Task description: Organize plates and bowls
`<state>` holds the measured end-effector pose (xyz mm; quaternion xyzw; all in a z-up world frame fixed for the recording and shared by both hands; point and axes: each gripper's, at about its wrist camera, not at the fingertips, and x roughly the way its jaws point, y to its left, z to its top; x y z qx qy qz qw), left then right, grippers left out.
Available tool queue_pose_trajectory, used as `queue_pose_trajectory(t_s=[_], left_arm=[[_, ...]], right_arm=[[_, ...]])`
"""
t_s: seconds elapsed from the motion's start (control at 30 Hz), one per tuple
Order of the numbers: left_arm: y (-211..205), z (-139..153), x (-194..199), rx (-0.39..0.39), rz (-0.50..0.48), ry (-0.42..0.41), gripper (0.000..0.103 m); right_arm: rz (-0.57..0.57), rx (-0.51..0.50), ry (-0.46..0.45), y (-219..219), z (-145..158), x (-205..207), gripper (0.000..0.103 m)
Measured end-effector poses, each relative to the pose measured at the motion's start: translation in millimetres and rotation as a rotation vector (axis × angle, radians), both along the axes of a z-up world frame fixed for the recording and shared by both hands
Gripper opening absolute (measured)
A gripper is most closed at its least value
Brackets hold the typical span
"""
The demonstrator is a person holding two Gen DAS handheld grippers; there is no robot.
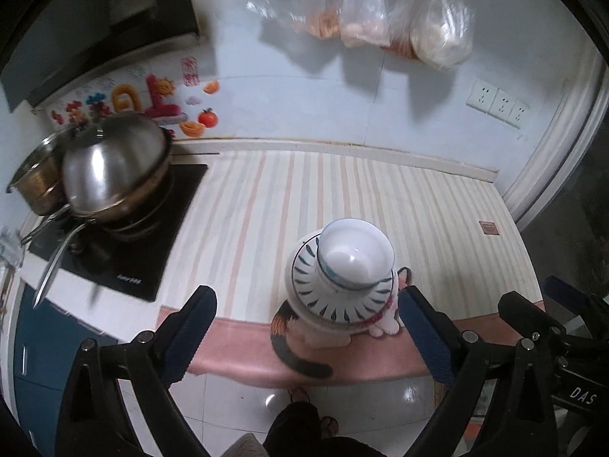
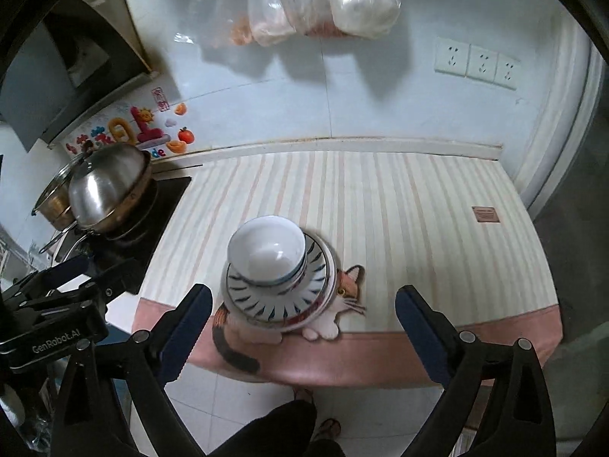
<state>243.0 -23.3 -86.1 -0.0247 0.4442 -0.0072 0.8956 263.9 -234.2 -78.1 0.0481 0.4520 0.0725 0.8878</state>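
Observation:
A white bowl (image 1: 356, 253) with a blue rim sits on a stack of plates (image 1: 335, 304) with dark blue dashes, near the front edge of a striped mat (image 1: 266, 198). The same bowl (image 2: 268, 253) and plates (image 2: 278, 301) show in the right wrist view. My left gripper (image 1: 306, 301) is open and empty, held above and in front of the stack. My right gripper (image 2: 302, 301) is open and empty, also above the front edge, with the stack toward its left finger.
A hob (image 1: 125, 243) at the left holds steel pots (image 1: 114, 167) and a lid. A cat picture (image 2: 342, 304) is printed on the mat under the plates. Plastic bags (image 1: 380, 11) hang on the wall, sockets (image 2: 475, 63) at right. A floor (image 1: 247, 400) lies below.

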Motion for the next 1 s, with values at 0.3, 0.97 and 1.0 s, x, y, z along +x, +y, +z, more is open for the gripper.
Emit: queue_pose_trajectory(t_s=[0.3,0.97,1.0], left_arm=[[10,48,-83,0.011,0.020,-0.086,0.098],[40,69,-166,0.037,-0.028,-0.136,0.098],[41,70,-168,0.034,-0.029,-0.138,0.098]], right_arm=[[0.007,-0.024,-0.115,14,58,-105,0.100],[-0.096,-0.060,-0.200,46,101,-215,0.100],[-0.097,-0.059,-0.200,47,101,-216,0.100]])
